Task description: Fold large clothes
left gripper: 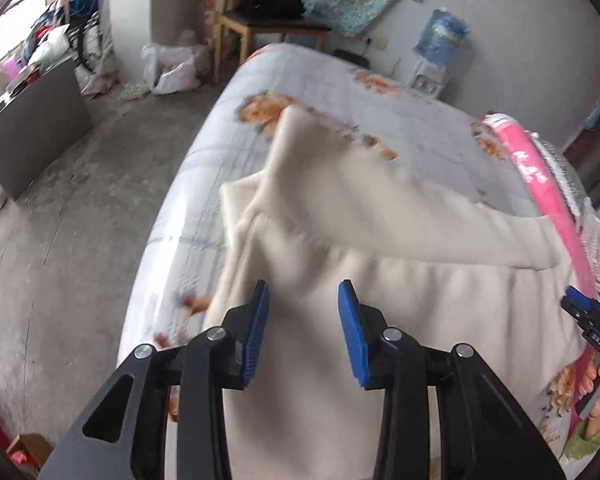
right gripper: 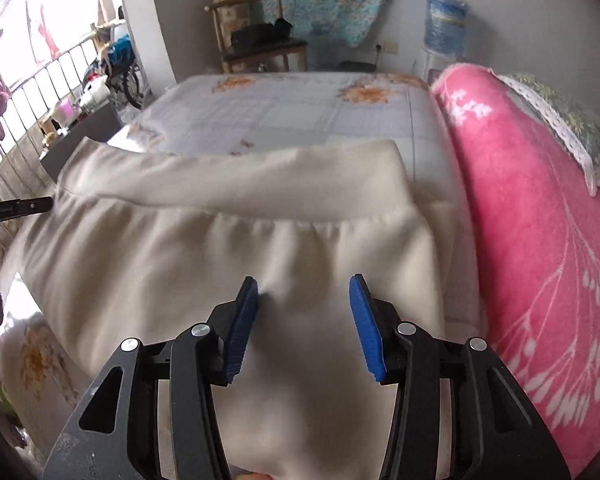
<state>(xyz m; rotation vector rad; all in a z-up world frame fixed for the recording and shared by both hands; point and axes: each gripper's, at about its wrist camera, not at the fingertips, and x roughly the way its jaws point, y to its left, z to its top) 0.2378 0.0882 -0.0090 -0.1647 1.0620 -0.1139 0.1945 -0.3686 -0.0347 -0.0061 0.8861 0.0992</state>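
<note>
the cream garment lies on the bed, directly under and ahead of both grippers, and it looks like a thick fleece piece, maybe trousers or a skirt with a gathered waistband, but i cannot tell for sure. the left gripper hangs above the cloth with its two blue pads well apart, and nothing is between them; the cloth is only below it. the right gripper is also wide open and holds nothing, with the cream fabric below and in front of its fingers. ahead of the right gripper a wide band of the garment runs across, and it seems to be laid over the rest of the cloth, so i judge that one fold is already made, or that this is only the waistband lying flat; the pictures do not decide it. in the left view, one part of the garment reaches away from the gripper toward the far side of the bed, so the piece is not yet a compact packet. to the right of the right gripper the pink blanket lies just beside the garment. i judge the task is in an early or middle stage: the garment is spread on the bed, both grippers are free, and more folds are left to do.
</note>
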